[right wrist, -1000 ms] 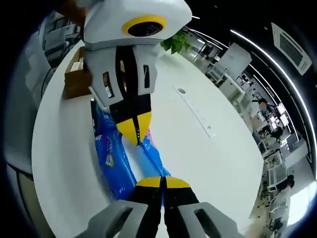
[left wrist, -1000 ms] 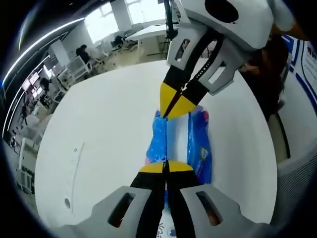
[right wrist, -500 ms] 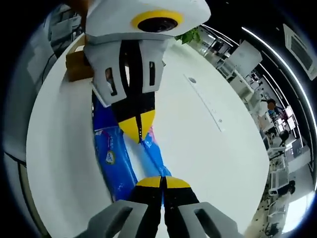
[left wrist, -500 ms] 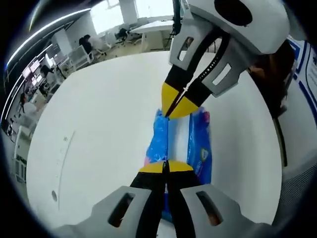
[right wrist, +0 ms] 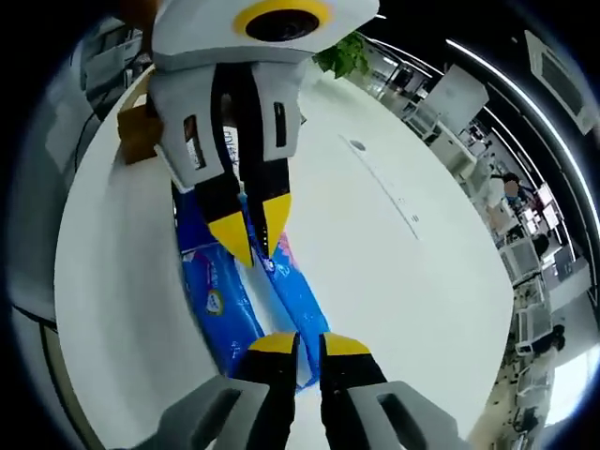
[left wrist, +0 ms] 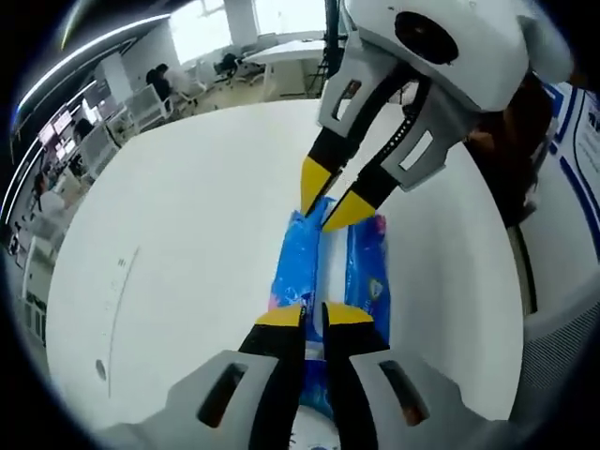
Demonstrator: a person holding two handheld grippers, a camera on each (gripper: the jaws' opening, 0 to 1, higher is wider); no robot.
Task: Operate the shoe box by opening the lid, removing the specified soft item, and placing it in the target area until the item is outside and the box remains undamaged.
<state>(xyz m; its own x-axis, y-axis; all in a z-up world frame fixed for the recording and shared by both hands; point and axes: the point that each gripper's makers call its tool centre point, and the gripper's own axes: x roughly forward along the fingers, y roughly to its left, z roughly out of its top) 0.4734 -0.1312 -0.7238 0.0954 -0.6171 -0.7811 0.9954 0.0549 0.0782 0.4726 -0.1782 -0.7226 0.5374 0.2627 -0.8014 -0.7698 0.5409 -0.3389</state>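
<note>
Blue soft pack [left wrist: 328, 272] lies flat on the white table [left wrist: 187, 234], out of the cardboard box [right wrist: 139, 141] beyond it. My left gripper [left wrist: 314, 317] and right gripper [left wrist: 326, 202] sit at opposite ends, jaws slightly apart, apparently letting go. Its long axis runs gripper to gripper, toward the box.

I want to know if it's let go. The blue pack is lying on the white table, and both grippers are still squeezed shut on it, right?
Not quite. The blue pack does lie on the white table, but both the left gripper and right gripper have opened; each gripper view shows a gap between its jaws.
</note>
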